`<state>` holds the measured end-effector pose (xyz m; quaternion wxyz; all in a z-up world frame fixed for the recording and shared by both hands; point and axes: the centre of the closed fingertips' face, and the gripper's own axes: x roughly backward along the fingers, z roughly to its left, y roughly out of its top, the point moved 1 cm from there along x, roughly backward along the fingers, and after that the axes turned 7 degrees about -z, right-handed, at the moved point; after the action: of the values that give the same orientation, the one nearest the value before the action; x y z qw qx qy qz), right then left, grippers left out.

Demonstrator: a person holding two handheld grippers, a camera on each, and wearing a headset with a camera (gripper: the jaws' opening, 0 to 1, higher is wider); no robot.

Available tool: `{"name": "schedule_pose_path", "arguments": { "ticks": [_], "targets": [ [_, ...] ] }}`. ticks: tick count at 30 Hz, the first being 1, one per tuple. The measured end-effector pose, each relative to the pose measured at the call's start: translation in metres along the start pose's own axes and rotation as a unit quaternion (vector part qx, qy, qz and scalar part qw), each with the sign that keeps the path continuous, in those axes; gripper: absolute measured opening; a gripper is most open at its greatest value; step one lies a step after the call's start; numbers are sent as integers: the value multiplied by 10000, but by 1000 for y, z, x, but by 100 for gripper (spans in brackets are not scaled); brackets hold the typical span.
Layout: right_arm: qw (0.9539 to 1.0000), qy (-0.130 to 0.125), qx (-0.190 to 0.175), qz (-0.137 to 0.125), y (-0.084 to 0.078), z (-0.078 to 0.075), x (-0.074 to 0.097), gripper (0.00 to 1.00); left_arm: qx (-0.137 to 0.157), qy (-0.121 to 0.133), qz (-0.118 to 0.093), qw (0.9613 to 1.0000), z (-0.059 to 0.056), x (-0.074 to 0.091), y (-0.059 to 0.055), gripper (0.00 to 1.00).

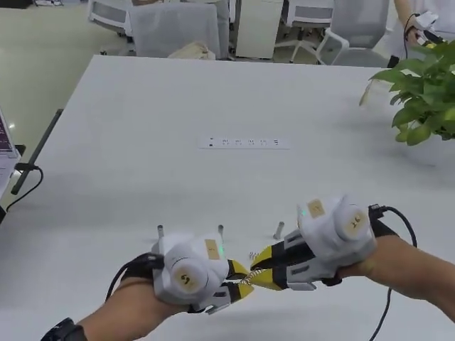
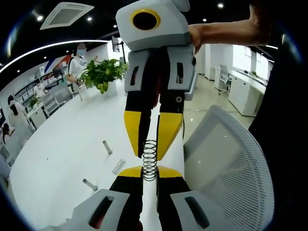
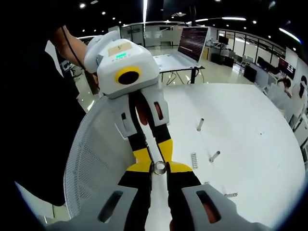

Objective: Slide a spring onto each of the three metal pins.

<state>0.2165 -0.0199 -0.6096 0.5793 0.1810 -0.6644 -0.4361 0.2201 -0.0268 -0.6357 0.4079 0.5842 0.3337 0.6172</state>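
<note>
A small steel spring [image 2: 150, 159] hangs over the table's near edge, pinched at both ends. My left gripper [image 2: 150, 173] is shut on its lower end, and my right gripper [image 3: 160, 167] is shut on the other end, where the spring [image 3: 160, 167] shows end-on. In the head view the left gripper [image 1: 240, 279] and right gripper [image 1: 257, 268] meet tip to tip on the spring [image 1: 247, 277]. Three bare metal pins stand upright behind them: left pin [image 1: 161, 231], middle pin [image 1: 221, 229], right pin [image 1: 279, 229]. A loose spring [image 1: 252, 256] lies near the right pin.
A flush power-socket strip [image 1: 244, 143] sits mid-table. A potted plant [image 1: 423, 92] stands at the far right, and a laptop edge [image 1: 3, 138] with a cable [image 1: 25, 186] lies at the left. A mesh chair [image 2: 231, 163] sits below the near edge.
</note>
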Motion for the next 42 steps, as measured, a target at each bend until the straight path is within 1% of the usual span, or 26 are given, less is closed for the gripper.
{"name": "schedule_pose_path", "arguments": {
  "ticks": [6,12,21,25,27,37,42],
  "targets": [
    [9993,136,264,247,1,-1,-1,15,-57,-45,-37,10000,-1,-2,5,1],
    [9966,303,555,527,-2,0,1,19,-63,-44,-70,9999,0,-2,7,1],
    [9939,403,744,710,-5,-1,-1,15,-29,-47,-114,9999,2,-2,10,1],
    [9924,466,849,757,-6,0,-2,13,-28,-61,-95,9999,2,-2,9,1],
    [9915,488,914,789,-7,-1,-3,9,-3,-71,-85,9999,2,-2,9,1],
    [9878,609,1088,935,-10,2,-5,9,-10,-182,-26,9998,-1,-3,5,1],
    [9876,570,1092,970,-14,1,-6,8,3,-178,-23,9998,-1,-6,3,2]
  ]
}}
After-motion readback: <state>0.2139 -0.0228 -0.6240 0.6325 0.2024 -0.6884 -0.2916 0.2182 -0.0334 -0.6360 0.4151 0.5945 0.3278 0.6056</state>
